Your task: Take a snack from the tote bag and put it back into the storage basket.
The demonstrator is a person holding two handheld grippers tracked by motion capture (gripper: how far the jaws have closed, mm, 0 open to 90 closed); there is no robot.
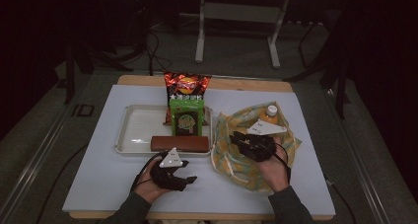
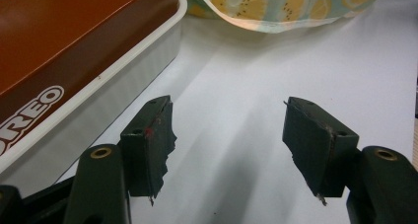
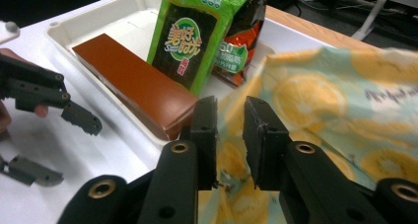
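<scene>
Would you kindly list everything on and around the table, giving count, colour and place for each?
Table: one, white top with wooden edge, centre.
Tray: one, white, left half of the table.
Brown box: one, lying along the tray's near edge.
Green snack pack: one, upright in the tray behind the box.
Red-orange crisp bag: one, upright behind the green pack.
Fruit-print bag: one, yellow and pale green, right of the tray.
Bottle: one, orange with white cap, in the bag.
Metal stand: one, grey, on the floor beyond the table.
Left gripper: black, open, near the tray.
Right gripper: black, jaws at the bag's rim.
</scene>
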